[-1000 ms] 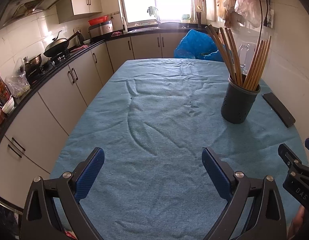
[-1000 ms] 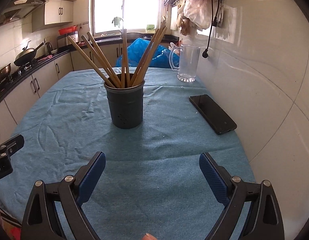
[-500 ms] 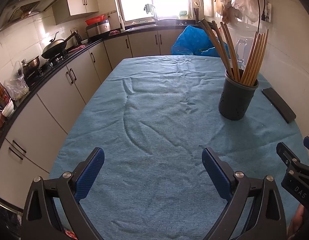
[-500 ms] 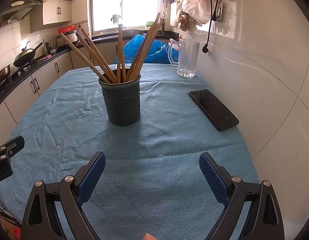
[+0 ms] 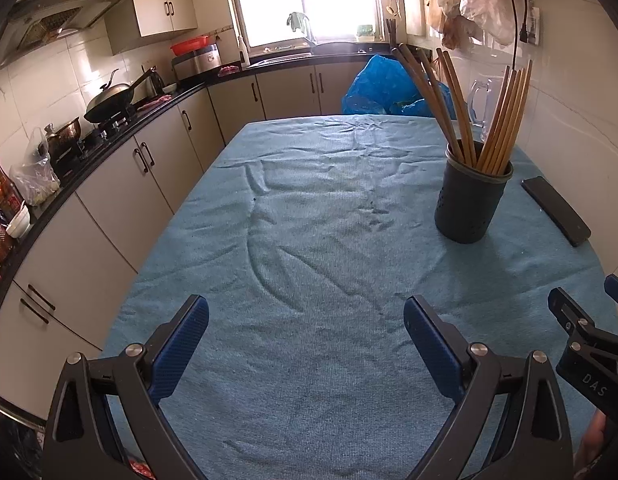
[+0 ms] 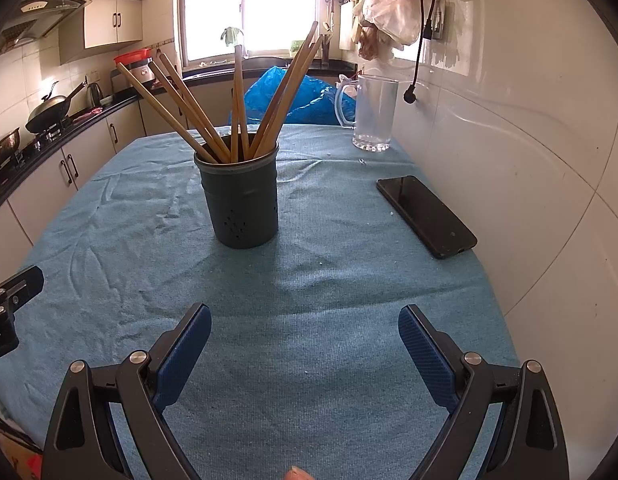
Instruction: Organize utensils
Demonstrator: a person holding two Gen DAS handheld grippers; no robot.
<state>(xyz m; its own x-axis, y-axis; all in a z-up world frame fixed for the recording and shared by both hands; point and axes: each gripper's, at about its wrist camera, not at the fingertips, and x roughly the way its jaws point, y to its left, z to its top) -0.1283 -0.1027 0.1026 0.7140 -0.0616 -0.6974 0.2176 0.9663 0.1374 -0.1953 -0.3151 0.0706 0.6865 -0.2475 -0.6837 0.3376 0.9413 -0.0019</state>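
A dark grey utensil holder (image 6: 240, 196) stands upright on the blue tablecloth (image 6: 309, 280) and holds several wooden chopsticks (image 6: 237, 108) that fan outward. It also shows in the left wrist view (image 5: 469, 200) at the right, with the chopsticks (image 5: 497, 120) in it. My left gripper (image 5: 305, 328) is open and empty, low over the cloth near the front edge. My right gripper (image 6: 305, 336) is open and empty, in front of the holder and apart from it. The right gripper's tip shows in the left wrist view (image 5: 581, 328).
A black phone (image 6: 425, 214) lies on the cloth near the tiled wall on the right. A clear glass jug (image 6: 373, 112) stands at the back right. A blue plastic bag (image 6: 293, 100) sits behind the table. Kitchen cabinets (image 5: 121, 200) and a stove with a wok (image 5: 109, 100) run along the left.
Both grippers have drawn back slightly from the holder and tilted up a little. Both stay open and empty. The holder and chopsticks have not moved.
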